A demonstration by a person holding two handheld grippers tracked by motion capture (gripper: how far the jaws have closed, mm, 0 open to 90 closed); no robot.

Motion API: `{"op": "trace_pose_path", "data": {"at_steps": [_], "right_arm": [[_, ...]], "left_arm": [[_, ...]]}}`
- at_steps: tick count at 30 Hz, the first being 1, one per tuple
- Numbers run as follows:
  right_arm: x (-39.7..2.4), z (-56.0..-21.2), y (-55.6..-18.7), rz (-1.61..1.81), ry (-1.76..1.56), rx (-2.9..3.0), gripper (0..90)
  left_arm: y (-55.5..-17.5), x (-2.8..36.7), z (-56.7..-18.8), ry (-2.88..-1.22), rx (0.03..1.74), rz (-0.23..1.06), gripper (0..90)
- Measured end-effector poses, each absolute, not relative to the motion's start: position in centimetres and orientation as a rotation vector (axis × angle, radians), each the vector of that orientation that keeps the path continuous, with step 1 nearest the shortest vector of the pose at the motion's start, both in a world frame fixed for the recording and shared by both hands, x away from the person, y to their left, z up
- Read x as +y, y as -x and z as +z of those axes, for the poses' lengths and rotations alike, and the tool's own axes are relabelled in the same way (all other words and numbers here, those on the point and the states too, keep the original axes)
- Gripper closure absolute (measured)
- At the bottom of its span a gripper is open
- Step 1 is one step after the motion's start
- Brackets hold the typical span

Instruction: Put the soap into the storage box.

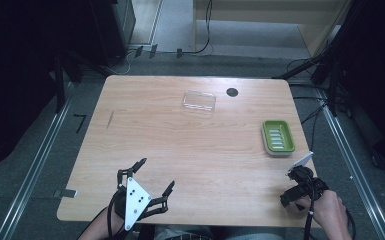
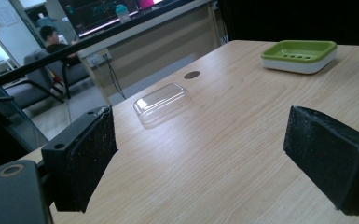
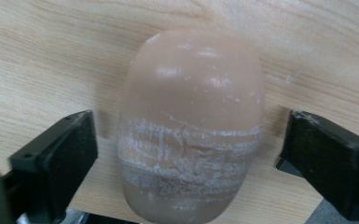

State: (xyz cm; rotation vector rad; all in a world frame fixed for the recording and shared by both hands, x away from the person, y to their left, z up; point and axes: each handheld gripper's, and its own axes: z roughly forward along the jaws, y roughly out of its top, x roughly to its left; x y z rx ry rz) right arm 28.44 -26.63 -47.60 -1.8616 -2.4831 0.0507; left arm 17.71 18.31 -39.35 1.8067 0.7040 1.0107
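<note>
Straddling a rounded, scuffed, seemingly waxy soap bar (image 3: 191, 126), right gripper (image 3: 189, 154) gapes.

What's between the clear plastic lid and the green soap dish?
Nothing but bare table: in the high view, open wood runs from the clear lid to the green soap dish.

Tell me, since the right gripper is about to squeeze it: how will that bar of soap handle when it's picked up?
The bar of soap looks solid, so it should probably stay stiff between the right gripper and its open jaws. Its glossy, rounded sides may slip if pinched near an end. White scuffed bands across its middle suggest the surface marks easily. Lying flat on the table, it seems unlikely to roll.
</note>
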Motion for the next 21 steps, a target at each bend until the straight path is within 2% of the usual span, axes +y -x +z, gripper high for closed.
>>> {"op": "trace_pose_path", "data": {"at_steps": [1, 4, 14, 21], "right_arm": [[-26.63, -47.6, -28.44, 0.051, 1.862, -2.483, 6.6], [-26.54, -47.52, -28.42, 0.051, 1.856, -2.493, 14.6], [-26.29, -47.66, -28.37, 0.065, 1.868, -2.488, 17.4], [-26.49, -47.34, -28.25, 0.039, 1.888, -2.484, 28.2]], "left_arm": [[-17.71, 18.31, -39.35, -1.807, 0.704, 1.011, 10.0], [-17.7, 18.32, -39.36, -1.803, 0.706, 1.01, 10.0], [-17.66, 18.33, -39.35, -1.802, 0.704, 1.012, 10.0], [-17.63, 18.33, -39.35, -1.804, 0.702, 1.015, 9.9]]}}
